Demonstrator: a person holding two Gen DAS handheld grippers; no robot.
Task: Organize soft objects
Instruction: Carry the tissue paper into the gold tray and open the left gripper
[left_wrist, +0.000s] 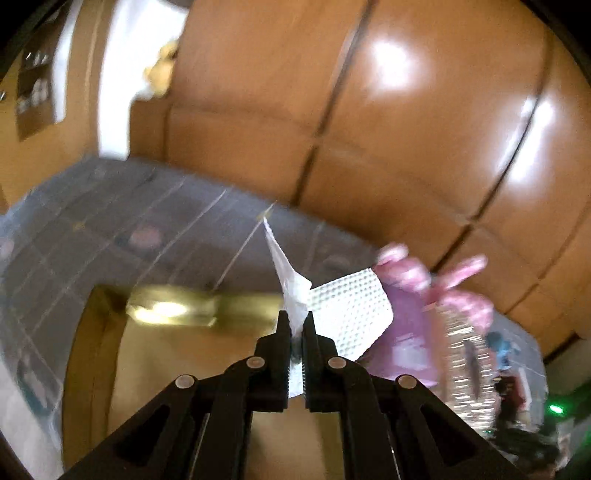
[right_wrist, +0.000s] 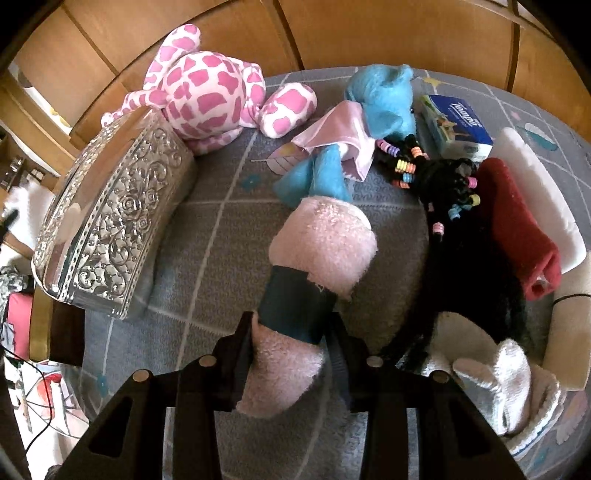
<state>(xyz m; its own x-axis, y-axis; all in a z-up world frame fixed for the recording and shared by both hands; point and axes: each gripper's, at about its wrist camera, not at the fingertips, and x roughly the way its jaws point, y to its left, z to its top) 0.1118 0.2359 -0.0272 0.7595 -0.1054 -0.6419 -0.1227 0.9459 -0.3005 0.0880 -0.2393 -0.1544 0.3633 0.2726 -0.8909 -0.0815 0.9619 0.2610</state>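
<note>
The grey patterned cloth covering the worktop (right_wrist: 207, 236) carries nearly everything, and the soft goods sit crowded along its far and right edges, which leaves a bare patch in the middle where sorting can happen. Largest among them is the pink-and-white giraffe-spotted plush toy (right_wrist: 210, 88), slumped against the end of the embossed silver metal box (right_wrist: 110, 229), probably parked there simply because the box props it up. Beside it lies the blue plush toy with a pink satin cloth (right_wrist: 373, 110), and to the right a folded dark red towel (right_wrist: 517, 229) rests on a white foam block (right_wrist: 543, 192), apparently already stacked as a group. Lower right, a white knitted cloth bundle (right_wrist: 506, 384) sits near the edge. The right claw (right_wrist: 291, 354) is closed around a rolled pale pink fluffy towel with a dark band (right_wrist: 317, 251), gripping it near the band so the roll holds its shape, lifted over the bare patch. The left claw (left_wrist: 295, 325) is pinched nearly shut on a white dimpled paper tissue (left_wrist: 347, 306), holding one crumpled corner so the sheet hangs free, away from the pile; that view is blurred, so its destination is unclear.
</note>
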